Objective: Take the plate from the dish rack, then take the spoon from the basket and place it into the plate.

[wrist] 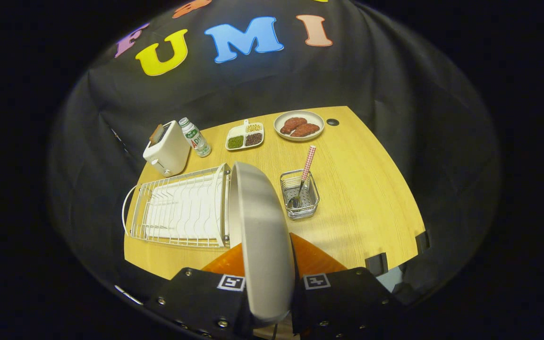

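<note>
My gripper (268, 264) is shut on a grey plate (262, 226), which stands on edge between the two orange fingers (317, 259) and is lifted above the wooden table (361, 189). The white wire dish rack (182, 210) lies just left of the plate, with no dishes in it. To the right of the plate, beyond the fingers, stands a small metal wire basket (300, 194). A spoon (301, 182) with a red-and-white checked handle leans upright in it, bowl down.
At the back of the table stand a white toaster (167, 148), a small bottle (195, 137), a divided white dish of beans (245, 135) and a bowl of brown food (299, 125). Bare wood lies right of the basket, and the table edge is close below the fingers.
</note>
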The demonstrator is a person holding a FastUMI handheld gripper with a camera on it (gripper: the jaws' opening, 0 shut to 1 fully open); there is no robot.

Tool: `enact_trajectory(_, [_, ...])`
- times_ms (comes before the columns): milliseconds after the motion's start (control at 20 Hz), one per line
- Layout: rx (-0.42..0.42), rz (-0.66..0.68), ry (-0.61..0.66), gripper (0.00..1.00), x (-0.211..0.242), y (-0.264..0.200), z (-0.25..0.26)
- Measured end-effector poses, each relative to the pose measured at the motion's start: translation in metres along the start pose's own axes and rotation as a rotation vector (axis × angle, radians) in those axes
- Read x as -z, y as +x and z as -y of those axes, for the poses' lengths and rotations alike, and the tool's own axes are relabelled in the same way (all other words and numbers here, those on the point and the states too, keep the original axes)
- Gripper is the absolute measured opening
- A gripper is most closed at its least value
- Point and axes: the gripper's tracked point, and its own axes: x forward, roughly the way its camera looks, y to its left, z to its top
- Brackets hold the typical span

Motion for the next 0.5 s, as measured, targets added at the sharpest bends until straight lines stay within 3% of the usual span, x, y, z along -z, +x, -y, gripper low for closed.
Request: enact_trajectory(500, [-0.091,-0.024,0.005,0.30,0.081,0.068,0.047])
